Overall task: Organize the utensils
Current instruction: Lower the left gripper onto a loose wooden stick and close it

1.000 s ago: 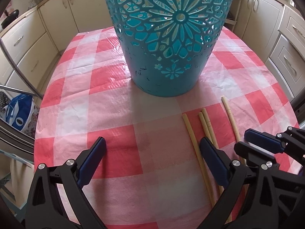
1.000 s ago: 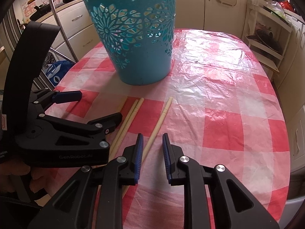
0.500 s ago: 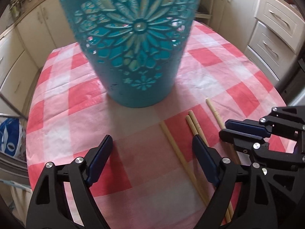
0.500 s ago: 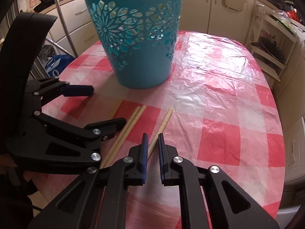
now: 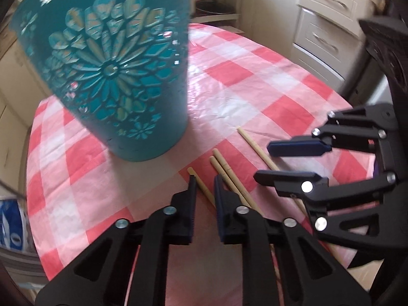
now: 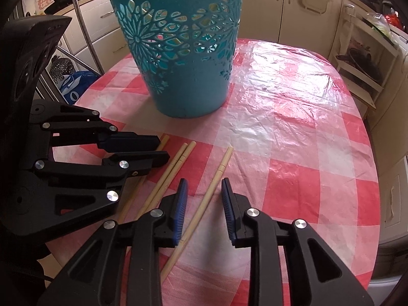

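A: Four chopsticks lie on the checked surface (image 6: 293, 132) in front of the teal basket (image 6: 183, 51). The leftmost chopstick (image 5: 201, 186) runs between the fingers of the left tool (image 5: 205, 191), whose jaws are closing; a gap still shows each side, so no grip yet. The pair (image 6: 173, 170) lies just beside it, touching each other.

B: And the right tool (image 6: 204, 199)?

A: Jaws opening, straddling the rightmost chopstick (image 6: 216, 176), pads not pressing on it.

B: Risks?

A: The left tool's right finger sits close against the pair. If it closes slightly off line it could catch or shove the pair, or pinch two sticks instead of one. A thin round stick may also roll out from between flat pads as they meet.

B: Anything between the two tools?

A: They work near each other; the bodies could knock together on lifting. The basket's open-work wall could also snag a stick tip on the way in.
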`<state>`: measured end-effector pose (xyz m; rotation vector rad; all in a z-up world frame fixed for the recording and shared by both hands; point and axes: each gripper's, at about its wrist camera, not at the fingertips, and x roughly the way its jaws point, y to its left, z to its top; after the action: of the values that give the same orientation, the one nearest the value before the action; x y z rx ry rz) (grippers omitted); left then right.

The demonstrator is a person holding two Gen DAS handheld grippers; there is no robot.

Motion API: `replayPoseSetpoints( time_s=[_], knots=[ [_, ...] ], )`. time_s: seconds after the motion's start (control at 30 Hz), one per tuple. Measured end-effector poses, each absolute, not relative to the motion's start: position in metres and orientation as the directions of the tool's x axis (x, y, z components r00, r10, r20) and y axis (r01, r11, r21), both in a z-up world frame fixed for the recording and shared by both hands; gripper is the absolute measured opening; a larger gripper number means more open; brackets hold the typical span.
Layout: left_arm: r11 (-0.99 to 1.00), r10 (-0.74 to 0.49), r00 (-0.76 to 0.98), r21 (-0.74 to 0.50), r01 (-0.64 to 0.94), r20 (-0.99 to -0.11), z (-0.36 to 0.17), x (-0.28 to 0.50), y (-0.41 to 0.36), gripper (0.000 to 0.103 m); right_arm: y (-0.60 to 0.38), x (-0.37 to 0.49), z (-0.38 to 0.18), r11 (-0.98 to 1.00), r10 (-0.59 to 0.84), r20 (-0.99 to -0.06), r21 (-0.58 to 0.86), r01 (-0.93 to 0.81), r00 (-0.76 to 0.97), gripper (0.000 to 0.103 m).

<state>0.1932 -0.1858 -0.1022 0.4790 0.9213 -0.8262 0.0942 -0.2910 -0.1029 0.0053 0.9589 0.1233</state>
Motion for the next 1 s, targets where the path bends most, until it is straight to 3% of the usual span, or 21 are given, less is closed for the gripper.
replayPoseSetpoints(
  time_s=[0.33, 0.4, 0.47, 0.6, 0.73, 0.77, 0.83, 1.0],
  knots=[
    [0.586, -0.394, 0.341, 0.052, 0.808, -0.854, -0.100, 0.195, -0.179, 0.013, -0.299, 0.098, -0.103, 0.996, 0.089, -0.810, 0.073, -0.052, 0.580, 0.028],
    [0.605, -0.382, 0.349, 0.054, 0.794, -0.856, -0.100, 0.197, -0.178, 0.018, -0.298, 0.098, -0.103, 0.996, 0.086, -0.810, 0.064, -0.058, 0.580, 0.028],
    [0.626, -0.370, 0.357, 0.054, 0.778, -0.858, -0.100, 0.199, -0.175, 0.023, -0.297, 0.097, -0.103, 0.996, 0.087, -0.814, 0.054, -0.075, 0.575, 0.012],
    [0.675, -0.350, 0.365, 0.039, 0.737, -0.863, -0.100, 0.204, -0.170, 0.034, -0.294, 0.097, -0.103, 0.994, 0.102, -0.821, 0.057, -0.098, 0.562, 0.011],
    [0.699, -0.338, 0.381, 0.041, 0.714, -0.860, -0.101, 0.204, -0.170, 0.035, -0.293, 0.100, -0.104, 0.995, 0.089, -0.817, 0.050, -0.084, 0.569, 0.011],
    [0.699, -0.336, 0.388, 0.048, 0.713, -0.858, -0.102, 0.203, -0.171, 0.034, -0.292, 0.100, -0.104, 0.995, 0.085, -0.818, 0.044, -0.085, 0.569, 0.011],
    [0.686, -0.355, 0.376, 0.036, 0.727, -0.856, -0.101, 0.199, -0.172, 0.010, -0.290, 0.099, -0.103, 0.994, 0.097, -0.820, 0.048, -0.101, 0.564, 0.011],
    [0.678, -0.342, 0.389, 0.062, 0.732, -0.856, -0.101, 0.194, -0.178, 0.008, -0.288, 0.098, -0.104, 0.993, 0.101, -0.822, 0.049, -0.106, 0.560, 0.011]
  ],
)
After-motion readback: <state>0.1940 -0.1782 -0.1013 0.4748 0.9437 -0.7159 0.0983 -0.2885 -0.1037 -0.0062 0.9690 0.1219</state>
